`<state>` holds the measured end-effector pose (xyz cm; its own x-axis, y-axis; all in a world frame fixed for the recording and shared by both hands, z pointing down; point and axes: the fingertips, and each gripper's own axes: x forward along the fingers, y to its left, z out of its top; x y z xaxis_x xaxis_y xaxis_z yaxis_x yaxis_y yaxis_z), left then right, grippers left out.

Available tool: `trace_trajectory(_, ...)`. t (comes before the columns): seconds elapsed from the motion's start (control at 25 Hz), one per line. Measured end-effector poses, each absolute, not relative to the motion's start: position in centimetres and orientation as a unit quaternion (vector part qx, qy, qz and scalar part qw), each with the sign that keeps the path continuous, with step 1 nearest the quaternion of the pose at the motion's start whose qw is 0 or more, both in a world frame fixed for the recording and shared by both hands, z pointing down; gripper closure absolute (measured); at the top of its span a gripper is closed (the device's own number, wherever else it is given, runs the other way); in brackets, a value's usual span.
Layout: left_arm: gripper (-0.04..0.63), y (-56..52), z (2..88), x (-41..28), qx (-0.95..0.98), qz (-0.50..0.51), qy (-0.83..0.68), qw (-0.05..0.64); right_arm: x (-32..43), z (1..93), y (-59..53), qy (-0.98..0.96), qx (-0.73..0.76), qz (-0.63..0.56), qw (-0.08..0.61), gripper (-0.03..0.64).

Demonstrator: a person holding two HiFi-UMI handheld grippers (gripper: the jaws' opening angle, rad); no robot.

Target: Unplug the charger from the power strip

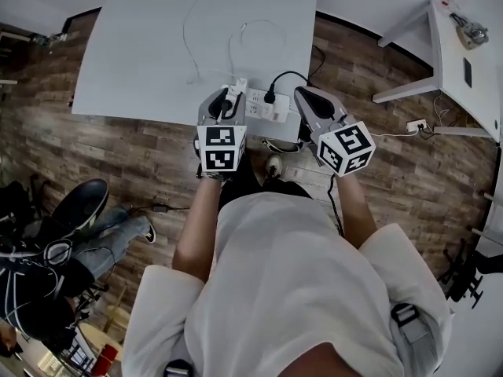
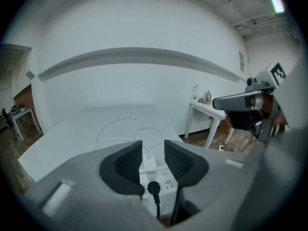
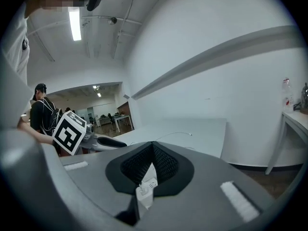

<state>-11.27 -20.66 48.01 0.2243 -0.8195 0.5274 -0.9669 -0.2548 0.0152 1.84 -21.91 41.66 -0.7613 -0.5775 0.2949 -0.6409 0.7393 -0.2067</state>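
we're at the near edge of the white worktop [image 1: 134,45]. the power strip [image 1: 266,108] lies right along that edge, and the white charger [image 2: 149,161] stands plugged into it, upright, its white cable [image 2: 115,129] looping away across the worktop. a black plug [image 2: 153,187] sits in the strip just beside the charger. the left claw [image 2: 153,146] is open, the charger showing in the gap, no pad pressing on it. the right claw [image 3: 153,147] is closed, tips together, nothing pinched, by the strip's right end.
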Motion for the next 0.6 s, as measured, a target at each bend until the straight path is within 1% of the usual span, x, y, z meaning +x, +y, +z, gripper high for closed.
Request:
trace_trajectory(0.08, 0.432, -21.2, 49.0, -11.1, 0.764, 0.222, -0.578, 0.184, 1.6, 42.5, -22.5, -0.925, 0.329, 0.157, 0.106, 0.615)
trace_trajectory(0.48, 0.42, -23.1, 53.7, -11.5, 0.755, 0.27, -0.551, 0.229, 0.2, 49.1, -23.5, -0.909, 0.333, 0.187, 0.165, 0.615)
trace_trajectory(0.6, 0.389, -23.6, 54.8, -11.2, 0.762, 0.284, -0.532, 0.237, 0.3, 51.5, -23.9, -0.901, 0.339, 0.201, 0.184, 0.615)
